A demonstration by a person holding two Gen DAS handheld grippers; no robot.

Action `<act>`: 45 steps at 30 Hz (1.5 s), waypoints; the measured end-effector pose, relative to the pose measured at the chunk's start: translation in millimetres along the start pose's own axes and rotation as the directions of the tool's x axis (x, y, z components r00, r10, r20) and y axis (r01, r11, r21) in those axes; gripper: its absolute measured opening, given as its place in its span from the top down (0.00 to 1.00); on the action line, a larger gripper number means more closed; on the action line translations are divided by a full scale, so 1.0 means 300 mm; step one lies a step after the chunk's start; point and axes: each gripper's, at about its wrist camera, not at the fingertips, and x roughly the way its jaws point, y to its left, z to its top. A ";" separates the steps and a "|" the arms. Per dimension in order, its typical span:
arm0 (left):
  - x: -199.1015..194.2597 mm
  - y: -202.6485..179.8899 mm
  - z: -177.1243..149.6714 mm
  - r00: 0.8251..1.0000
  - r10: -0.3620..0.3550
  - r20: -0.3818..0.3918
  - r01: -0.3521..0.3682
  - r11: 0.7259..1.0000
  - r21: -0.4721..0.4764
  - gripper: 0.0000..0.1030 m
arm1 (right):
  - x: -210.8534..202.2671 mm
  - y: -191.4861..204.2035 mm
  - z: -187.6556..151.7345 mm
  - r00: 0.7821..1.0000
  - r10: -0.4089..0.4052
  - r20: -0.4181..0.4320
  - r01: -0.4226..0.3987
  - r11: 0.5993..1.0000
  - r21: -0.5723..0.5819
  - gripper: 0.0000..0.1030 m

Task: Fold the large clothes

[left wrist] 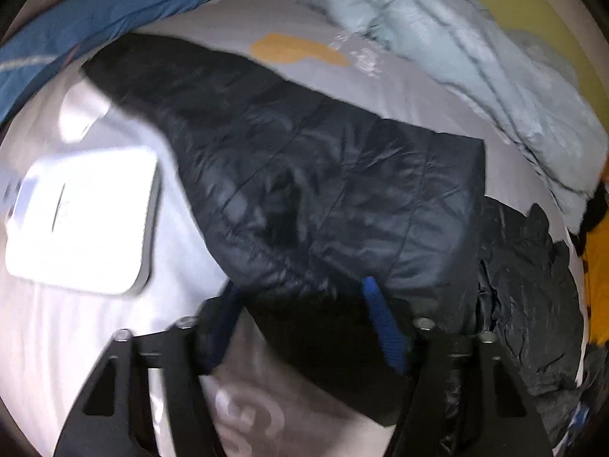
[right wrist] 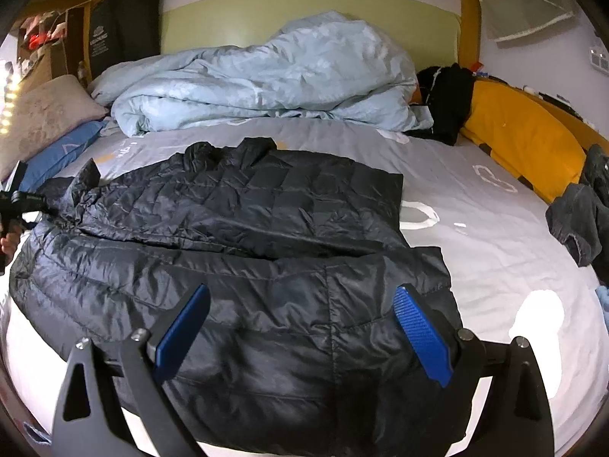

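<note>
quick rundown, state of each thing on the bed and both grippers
black puffer jacket: spread on the bed, one side folded over
left gripper: jaws apart, jacket edge between them
right gripper: jaws wide open above the jacket
light blue duvet: bunched up by the headboard
grey sheet: lightly wrinkled

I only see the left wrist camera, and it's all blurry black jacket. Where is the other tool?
Observer: The right tool is over the near end of the black jacket, wide open and holding nothing.
Operator: How is the jacket lying?
Observer: It is spread across the grey sheet, with its bunched collar end toward the pale blue duvet.
Operator: Any more clothes?
Observer: A dark grey garment is bunched at the bed's right edge.
</note>
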 end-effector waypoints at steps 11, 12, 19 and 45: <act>-0.358 -0.222 -0.092 0.921 -0.257 0.293 0.192 0.953 0.235 0.98 | -0.043 -0.004 -0.003 1.000 0.005 0.023 -0.005 1.000 0.015 0.06; -0.400 -0.265 -0.124 0.906 -0.306 0.293 0.231 0.937 0.261 0.98 | -0.047 -0.002 -0.003 1.000 0.008 0.026 -0.009 1.000 0.016 0.06; -0.389 -0.555 -0.380 0.925 -0.356 0.130 0.265 0.854 0.447 0.98 | -0.054 0.013 -0.004 1.000 0.006 0.031 -0.006 1.000 0.002 0.06; -0.154 -0.067 -0.171 0.980 -0.197 -0.009 0.189 0.953 -0.236 0.30 | -0.046 -0.006 -0.010 1.000 -0.016 0.015 0.016 0.999 0.033 0.06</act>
